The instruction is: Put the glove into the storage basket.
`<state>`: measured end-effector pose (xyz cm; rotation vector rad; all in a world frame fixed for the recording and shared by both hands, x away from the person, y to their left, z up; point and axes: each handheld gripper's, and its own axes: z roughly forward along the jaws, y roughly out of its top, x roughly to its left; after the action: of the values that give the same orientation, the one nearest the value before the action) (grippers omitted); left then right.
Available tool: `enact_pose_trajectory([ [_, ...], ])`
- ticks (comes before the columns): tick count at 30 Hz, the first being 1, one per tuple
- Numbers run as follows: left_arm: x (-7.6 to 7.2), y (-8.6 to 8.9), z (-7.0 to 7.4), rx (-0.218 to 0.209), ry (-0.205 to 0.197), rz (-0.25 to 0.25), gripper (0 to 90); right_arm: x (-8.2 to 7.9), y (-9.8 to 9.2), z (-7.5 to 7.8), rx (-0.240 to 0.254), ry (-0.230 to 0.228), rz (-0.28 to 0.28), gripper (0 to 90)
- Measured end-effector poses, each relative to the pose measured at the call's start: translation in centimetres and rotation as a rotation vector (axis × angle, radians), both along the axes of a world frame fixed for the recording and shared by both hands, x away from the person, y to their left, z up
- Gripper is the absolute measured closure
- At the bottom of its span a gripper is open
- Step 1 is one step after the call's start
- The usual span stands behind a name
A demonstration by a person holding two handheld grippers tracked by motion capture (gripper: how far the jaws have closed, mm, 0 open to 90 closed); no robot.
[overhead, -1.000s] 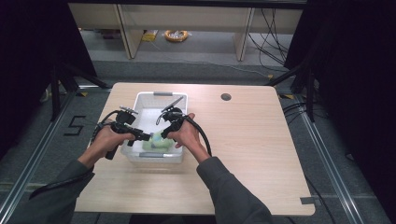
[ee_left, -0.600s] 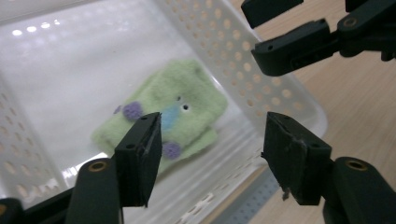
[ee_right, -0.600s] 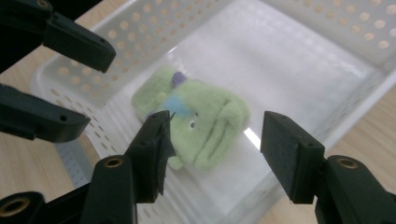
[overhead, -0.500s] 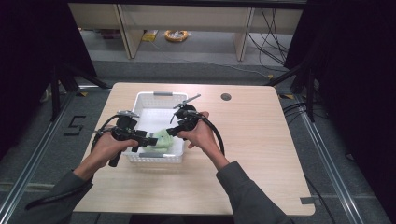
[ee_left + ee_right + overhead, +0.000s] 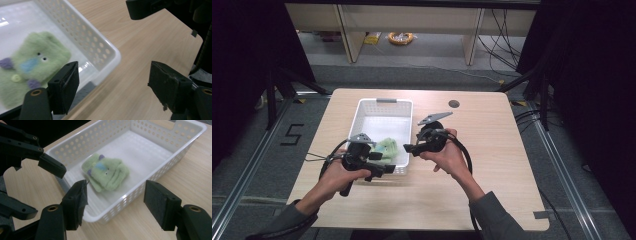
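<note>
Both grippers have pulled back out of the white basket (image 5: 384,107) since a second ago, and the green plush toy (image 5: 386,149) they were crowded over then is left lying inside it, at the end nearest the person. Left gripper (image 5: 384,169) now sits at the basket's near left corner, its jaws just been opening and standing wide with nothing between them; in the left gripper view (image 5: 112,87) the jaws straddle the basket's rim (image 5: 110,53), one jaw over the inside, the other over bare wooden table (image 5: 140,45), and the toy (image 5: 27,67) lies low and to the left, beyond that jaw, not touched. Right gripper (image 5: 408,148) hovers just outside the basket's right wall, jaws also just been opening, spread wide and empty. From the right gripper view (image 5: 115,207) the toy (image 5: 106,172) lies flat on the basket floor (image 5: 147,147) well ahead of the fingers, framed in the gap between them, clear of both pads. Left gripper's dark jaws (image 5: 51,166) poke in from the upper left there, near the basket's corner. Details on the toy are soft: two small dark dots, a blue patch, purple bits and a pale button show through blur. In the high view part of the toy is cut off behind the left gripper, and the near basket wall is partly covered by the left hand (image 5: 339,172). Right hand (image 5: 444,155) grips its tool beside the basket.
</note>
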<state>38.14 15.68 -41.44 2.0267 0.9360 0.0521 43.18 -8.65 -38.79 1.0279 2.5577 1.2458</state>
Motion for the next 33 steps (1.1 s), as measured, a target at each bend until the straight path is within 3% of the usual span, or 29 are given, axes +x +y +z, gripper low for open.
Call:
enact_pose_trajectory([
  [4,-1.0,-0.8,0.0,-0.008,-0.007,-0.028,24.0,-0.8,-1.2,-0.1,0.013,-0.012,-0.001,36.1],
  [6,-1.3,-1.1,0.0,-0.012,-0.015,-0.035,23.8,-1.3,-1.6,-0.1,0.022,-0.007,-0.027,35.9],
  [7,-1.5,-1.3,0.0,-0.006,-0.026,-0.038,23.8,-1.2,-2.0,-0.1,0.019,-0.023,-0.004,35.9],
  [14,-2.0,-1.7,-0.4,-0.009,-0.040,-0.044,23.6,-2.4,-3.4,-0.3,0.053,-0.036,-0.008,35.4],
  [18,-2.5,-1.8,-0.7,0.013,-0.061,-0.054,22.2,-3.3,-4.2,-0.5,0.065,-0.044,-0.022,34.9],
  [19,-2.6,-1.8,-0.8,0.006,-0.060,-0.058,22.1,-3.3,-4.3,-0.5,0.060,-0.058,-0.018,34.8],
  [21,-2.9,-1.9,-1.0,0.001,-0.062,-0.058,21.5,-3.7,-4.6,-0.7,0.083,-0.035,-0.025,34.5],
  [23,-3.1,-1.9,-1.1,-0.013,-0.059,-0.058,20.9,-3.7,-5.0,-1.0,0.076,-0.066,-0.006,33.9],
  [24,-3.2,-1.9,-1.2,-0.014,-0.060,-0.068,20.7,-4.1,-5.1,-1.1,0.080,-0.044,-0.025,33.7],
  [32,-3.9,-2.1,-2.0,-0.047,-0.066,-0.057,20.6,-5.3,-6.1,-2.2,0.099,-0.039,-0.027,31.7],
  [33,-4.0,-2.2,-2.2,-0.058,-0.072,-0.054,20.6,-5.3,-6.3,-2.3,0.088,-0.063,-0.017,31.7],
])
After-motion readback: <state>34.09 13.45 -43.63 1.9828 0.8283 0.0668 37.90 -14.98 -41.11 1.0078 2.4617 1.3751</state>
